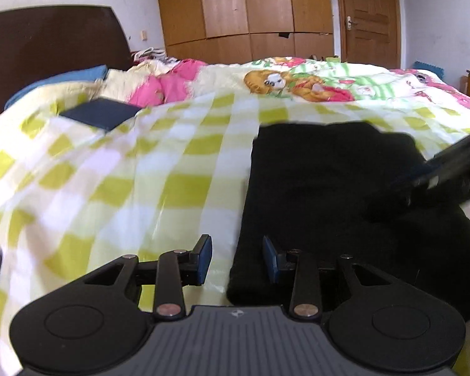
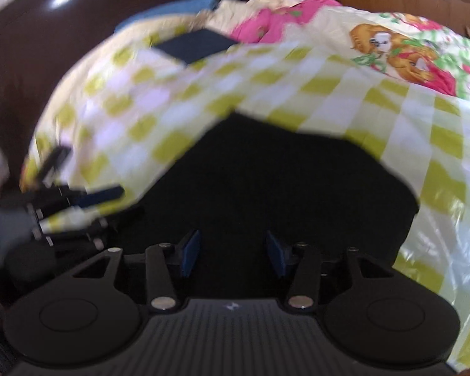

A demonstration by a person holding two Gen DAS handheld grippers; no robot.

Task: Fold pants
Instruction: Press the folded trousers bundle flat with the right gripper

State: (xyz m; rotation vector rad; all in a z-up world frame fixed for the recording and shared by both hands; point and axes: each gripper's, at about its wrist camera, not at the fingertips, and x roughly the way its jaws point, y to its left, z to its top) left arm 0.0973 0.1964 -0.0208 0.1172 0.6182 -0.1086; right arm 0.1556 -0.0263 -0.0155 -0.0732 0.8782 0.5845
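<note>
The black pants point(image 1: 329, 181) lie folded into a compact rectangle on the green-and-white checked bedspread point(image 1: 125, 169). My left gripper point(image 1: 237, 260) is open and empty, its fingers straddling the near left edge of the pants. My right gripper point(image 2: 232, 252) is open and empty just above the near part of the pants point(image 2: 282, 181). The right gripper also shows in the left wrist view point(image 1: 448, 169) as a blurred dark shape over the pants' right side. The left gripper also shows in the right wrist view point(image 2: 87, 194), open at the pants' left edge.
A folded dark blue garment point(image 1: 101, 113) lies far left on the bed, also in the right wrist view point(image 2: 197, 45). Pink bedding point(image 1: 169, 86) and a cartoon-print quilt point(image 1: 297, 83) lie behind. A dark headboard point(image 1: 47, 40) stands left; wooden wardrobes point(image 1: 250, 3) and a door point(image 1: 369, 15) are beyond.
</note>
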